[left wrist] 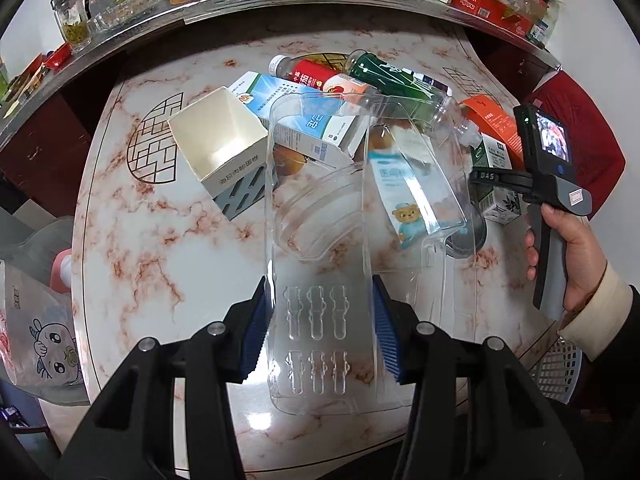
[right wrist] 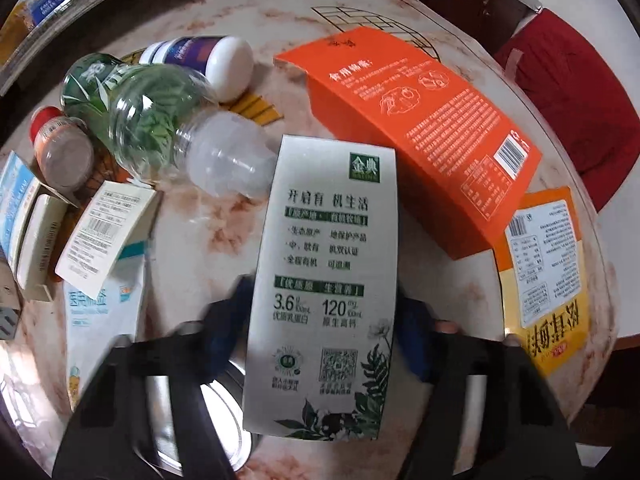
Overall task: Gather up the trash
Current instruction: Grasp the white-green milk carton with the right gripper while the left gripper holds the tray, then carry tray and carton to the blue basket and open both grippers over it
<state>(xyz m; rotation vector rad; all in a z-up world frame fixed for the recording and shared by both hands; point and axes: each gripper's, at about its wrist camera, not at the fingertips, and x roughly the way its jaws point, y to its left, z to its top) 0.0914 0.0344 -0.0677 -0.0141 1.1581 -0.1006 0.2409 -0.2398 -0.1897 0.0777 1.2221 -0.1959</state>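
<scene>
trash lies heaped on the marble table point(left wrist: 132, 240): bottles, cartons, an open white box point(left wrist: 218, 142). left gripper point(left wrist: 322, 334) has its blue fingers point(left wrist: 256, 332) clamped on a clear plastic blister tray point(left wrist: 320, 248), held above the tabletop. right gripper point(right wrist: 322, 320) straddles an upright white milk carton point(right wrist: 326, 280); whether its blurred fingers press the sides i cannot tell. an orange box point(right wrist: 416, 128) lies just beside it.

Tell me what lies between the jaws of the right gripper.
In the right wrist view, a white milk carton with green print stands between the jaws of the right gripper; their blue pads sit at its two sides. Blur hides whether they press it.
</scene>
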